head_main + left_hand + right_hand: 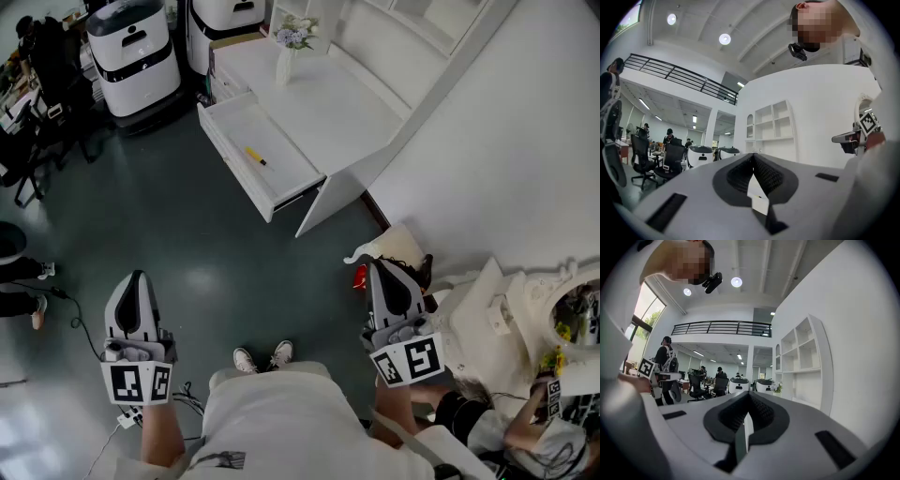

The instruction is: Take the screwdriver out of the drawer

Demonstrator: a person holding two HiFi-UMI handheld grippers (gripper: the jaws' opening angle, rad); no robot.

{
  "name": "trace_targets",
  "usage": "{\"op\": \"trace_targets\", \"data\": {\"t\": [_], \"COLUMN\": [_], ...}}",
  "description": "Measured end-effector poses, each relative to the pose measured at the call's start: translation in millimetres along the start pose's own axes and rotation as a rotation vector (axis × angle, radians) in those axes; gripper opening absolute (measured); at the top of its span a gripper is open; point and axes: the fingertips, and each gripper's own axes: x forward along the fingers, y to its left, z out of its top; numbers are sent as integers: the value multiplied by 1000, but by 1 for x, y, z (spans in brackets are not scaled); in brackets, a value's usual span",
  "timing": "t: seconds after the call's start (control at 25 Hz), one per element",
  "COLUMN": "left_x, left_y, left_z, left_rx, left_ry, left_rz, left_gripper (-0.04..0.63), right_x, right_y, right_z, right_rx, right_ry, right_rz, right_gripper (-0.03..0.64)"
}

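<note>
Status: drawer open; screwdriver inside, untouched. Jaws of left hand-held gripper and right hand-held gripper pressed together, empty, well apart from drawer. Reach, grasp, lift-out remain.

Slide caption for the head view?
Left gripper and right gripper shut and empty; yellow screwdriver lies in the open drawer ahead.

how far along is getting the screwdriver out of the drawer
Done: the drawer is open. In hand: nothing; the left gripper and right gripper are both shut, empty, and close by the person. Left: reaching in, gripping the yellow screwdriver lying in the drawer and lifting it out.
</note>
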Motion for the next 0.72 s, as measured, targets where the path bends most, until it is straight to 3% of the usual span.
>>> {"op": "trace_targets", "data": {"t": [0.44,0.72], "left_x": [10,13], "left_y": [-34,-43], "left_z": [22,31], "left_rx": [27,65], "left_ry": [-19,-37], "left_rz": [-3,20], "left_gripper": [15,15], "right_x": [-17,-15], "right_y": [-25,-37], "right_z": [1,4], "right_rx": [33,75], "right_ry": [-13,-63], "right_rz": [7,64], "right_gripper": [9,9]}}
